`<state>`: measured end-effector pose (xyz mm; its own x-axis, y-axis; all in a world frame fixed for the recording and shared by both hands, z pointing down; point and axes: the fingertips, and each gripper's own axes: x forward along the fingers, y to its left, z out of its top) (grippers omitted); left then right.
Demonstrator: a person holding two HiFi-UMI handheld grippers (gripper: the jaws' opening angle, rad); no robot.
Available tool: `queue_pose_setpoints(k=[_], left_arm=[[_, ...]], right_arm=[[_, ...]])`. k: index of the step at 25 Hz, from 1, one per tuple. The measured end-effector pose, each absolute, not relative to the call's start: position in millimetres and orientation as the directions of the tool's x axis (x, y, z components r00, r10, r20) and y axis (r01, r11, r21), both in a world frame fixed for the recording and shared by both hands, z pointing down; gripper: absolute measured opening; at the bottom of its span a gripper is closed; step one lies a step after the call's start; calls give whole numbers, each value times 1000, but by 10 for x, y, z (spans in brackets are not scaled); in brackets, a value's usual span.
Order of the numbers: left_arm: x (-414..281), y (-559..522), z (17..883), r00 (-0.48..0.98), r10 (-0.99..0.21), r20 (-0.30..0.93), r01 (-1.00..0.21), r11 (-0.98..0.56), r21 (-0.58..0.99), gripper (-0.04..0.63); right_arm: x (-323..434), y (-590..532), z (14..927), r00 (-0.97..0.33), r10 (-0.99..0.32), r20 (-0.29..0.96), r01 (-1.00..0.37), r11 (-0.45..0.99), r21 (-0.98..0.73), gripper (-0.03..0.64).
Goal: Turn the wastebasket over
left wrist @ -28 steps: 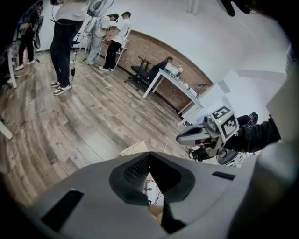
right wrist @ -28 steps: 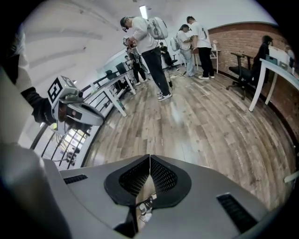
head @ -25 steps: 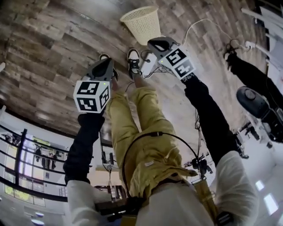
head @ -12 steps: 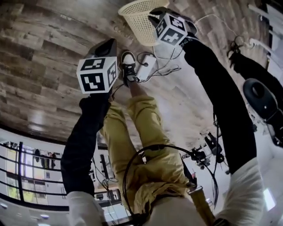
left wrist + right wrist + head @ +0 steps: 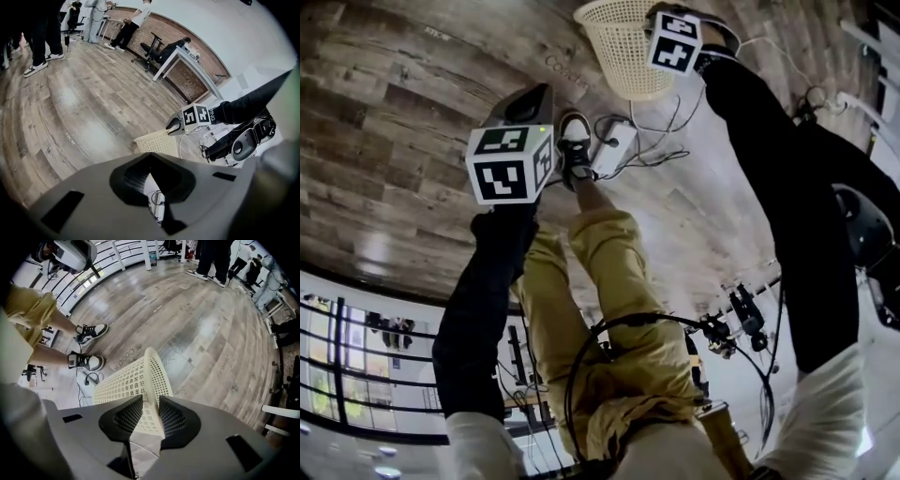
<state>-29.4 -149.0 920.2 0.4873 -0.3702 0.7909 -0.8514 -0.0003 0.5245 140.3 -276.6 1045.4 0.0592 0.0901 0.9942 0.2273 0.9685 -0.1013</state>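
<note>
The cream lattice wastebasket stands on the wood floor at the top of the head view. My right gripper points down at its edge. In the right gripper view the wastebasket has its rim running between the jaws of the right gripper. Those jaws are opening, with a gap on each side of the rim. My left gripper hangs over bare floor to the left, apart from the basket, shut with nothing in it. The left gripper view shows the wastebasket ahead with the right gripper at its top edge.
The person's black-and-white shoes stand just short of the basket. A white power strip with loose cables lies beside them. A dark chair base is at the right. People, desks and office chairs stand across the room.
Both grippers have dropped toward the floor. The right one swung over to the wastebasket's rim and its jaws have parted; the left one lowered and stayed beside the feet.
</note>
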Motion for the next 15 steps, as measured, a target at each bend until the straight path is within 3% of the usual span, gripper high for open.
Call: queue_pose_setpoints(k=[9, 15], left_arm=[[-319, -1472, 9117, 472, -375, 798, -859, 7, 511, 0], [-340, -1493, 8896, 457, -393, 798, -869, -7, 494, 0]], right_arm=[[1161, -2470, 10258, 13, 135, 991, 278, 951, -134, 60], [730, -2221, 9778, -163, -10, 987, 317, 946, 62, 60]])
